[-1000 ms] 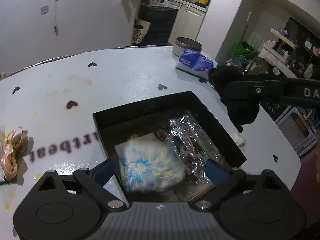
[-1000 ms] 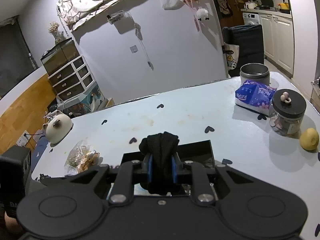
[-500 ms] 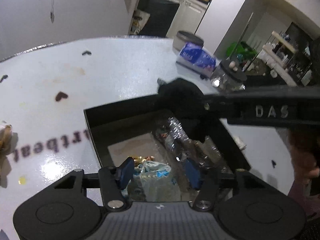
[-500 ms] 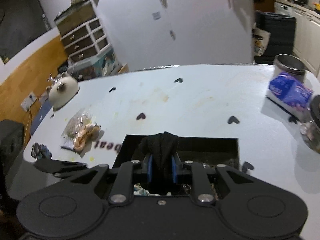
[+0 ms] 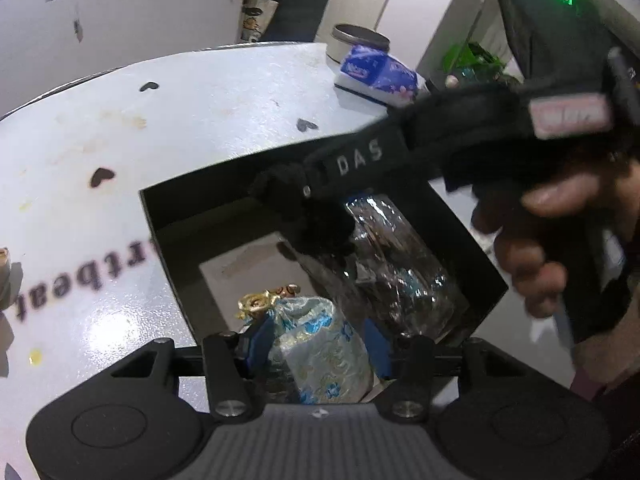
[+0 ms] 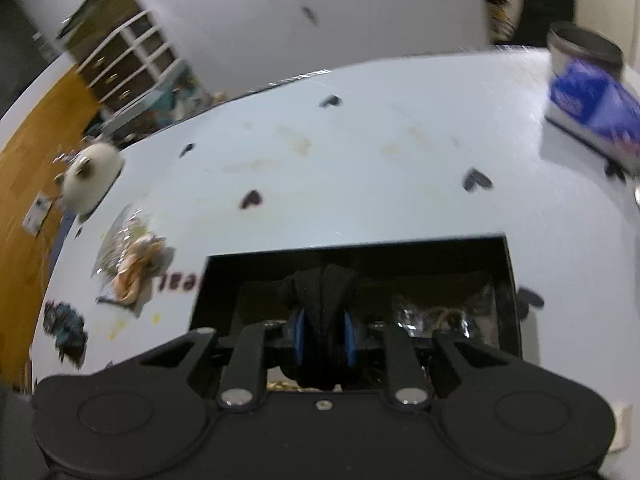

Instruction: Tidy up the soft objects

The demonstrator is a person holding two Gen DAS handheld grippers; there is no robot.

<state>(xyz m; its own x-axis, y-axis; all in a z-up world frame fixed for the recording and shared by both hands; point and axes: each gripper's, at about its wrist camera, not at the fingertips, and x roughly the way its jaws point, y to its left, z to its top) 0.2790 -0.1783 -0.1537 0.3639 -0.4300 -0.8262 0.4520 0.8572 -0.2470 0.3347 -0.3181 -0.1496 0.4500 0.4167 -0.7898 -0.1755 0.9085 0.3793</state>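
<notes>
Pale heart-dotted counter (image 6: 360,168), black box (image 5: 168,216) sunk at its middle. Right tongs (image 6: 323,334) over the box's far half, beginning to part around a dark sock (image 6: 320,300) hanging lengthwise straight down toward the floor of the box. Left tongs (image 5: 316,344) at the near wall, clamped narrow on a blue-and-gold brocade pouch (image 5: 320,344), beside crinkled plastic wrap (image 5: 396,264).

I see a white table (image 6: 360,184) scattered with small black heart prints and a few yellowish stains, plus black lettering near the black box (image 5: 160,216). In my left gripper (image 5: 316,346), black with blue pads, the pouch (image 5: 320,344) is pale blue brocade with brighter blue flowers and a gold ornament at its top. My right gripper (image 6: 323,334) is black with blue pads too, and the sock (image 6: 320,300) in it is plain black. Toward the table's far right corner, the tissue pack (image 5: 380,74) is blue and white with pink flowers. Near the left edge lies peach-coloured cloth (image 6: 136,268).
</notes>
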